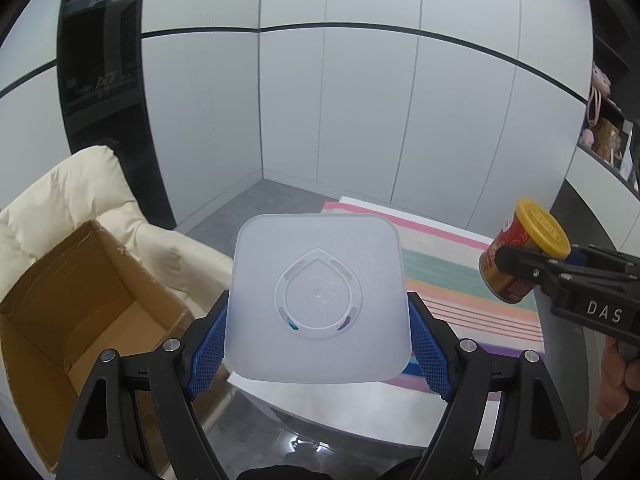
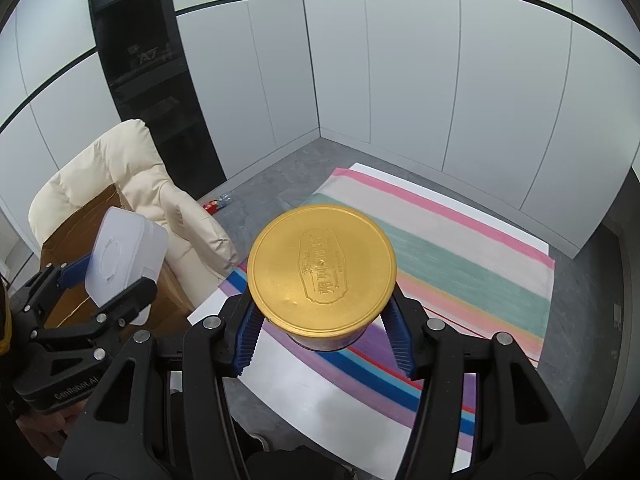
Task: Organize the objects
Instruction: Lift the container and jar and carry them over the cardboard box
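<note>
My left gripper is shut on a white square plastic container, its blue pads pressing on both sides; the flat face with a drop-shaped emblem points at the camera. The right wrist view shows that same container held over an open cardboard box. A round can with a gold lid fills the right wrist view, and my right gripper is shut on it below the lid. From the left, that can shows red and gold sides in the right gripper.
The open cardboard box stands against a cream padded armchair at the left. A striped pastel cloth covers a white table. A small bottle lies on the grey floor. White wall panels close the back.
</note>
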{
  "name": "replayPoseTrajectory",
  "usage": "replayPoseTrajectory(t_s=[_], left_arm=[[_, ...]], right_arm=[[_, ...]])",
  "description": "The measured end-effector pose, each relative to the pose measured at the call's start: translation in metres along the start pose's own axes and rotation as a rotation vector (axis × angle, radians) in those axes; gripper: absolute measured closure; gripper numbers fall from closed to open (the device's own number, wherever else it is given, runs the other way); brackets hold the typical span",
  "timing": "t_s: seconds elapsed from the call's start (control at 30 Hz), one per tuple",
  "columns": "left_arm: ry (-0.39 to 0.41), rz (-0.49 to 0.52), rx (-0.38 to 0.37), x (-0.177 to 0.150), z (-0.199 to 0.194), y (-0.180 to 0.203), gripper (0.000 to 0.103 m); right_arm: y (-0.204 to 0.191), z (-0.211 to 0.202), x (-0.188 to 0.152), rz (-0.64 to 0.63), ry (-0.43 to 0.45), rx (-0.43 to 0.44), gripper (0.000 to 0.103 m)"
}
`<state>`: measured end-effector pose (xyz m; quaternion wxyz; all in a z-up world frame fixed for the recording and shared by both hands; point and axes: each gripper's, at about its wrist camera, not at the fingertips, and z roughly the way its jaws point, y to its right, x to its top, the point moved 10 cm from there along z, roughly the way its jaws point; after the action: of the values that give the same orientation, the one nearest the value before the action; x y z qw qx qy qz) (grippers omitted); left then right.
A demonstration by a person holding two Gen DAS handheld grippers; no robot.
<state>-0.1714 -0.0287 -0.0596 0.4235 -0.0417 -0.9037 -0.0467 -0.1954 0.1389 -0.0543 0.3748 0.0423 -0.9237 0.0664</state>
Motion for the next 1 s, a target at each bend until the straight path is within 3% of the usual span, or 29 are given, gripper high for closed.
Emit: replayPoseTrajectory(t_s=[0.33, 1.0], left_arm=[[0.021, -0.056, 0.045, 0.006, -0.012, -0.046, 0.021], [-0.005, -0.133, 0.163, -0.018, -0.029, -0.130, 0.020]], right_arm=[[-0.036, 0.013, 0.008, -0.058, -0.003, 0.024, 0.046], [-0.136, 0.037, 0.015, -0.173, -0.020, 0.137, 0.046]])
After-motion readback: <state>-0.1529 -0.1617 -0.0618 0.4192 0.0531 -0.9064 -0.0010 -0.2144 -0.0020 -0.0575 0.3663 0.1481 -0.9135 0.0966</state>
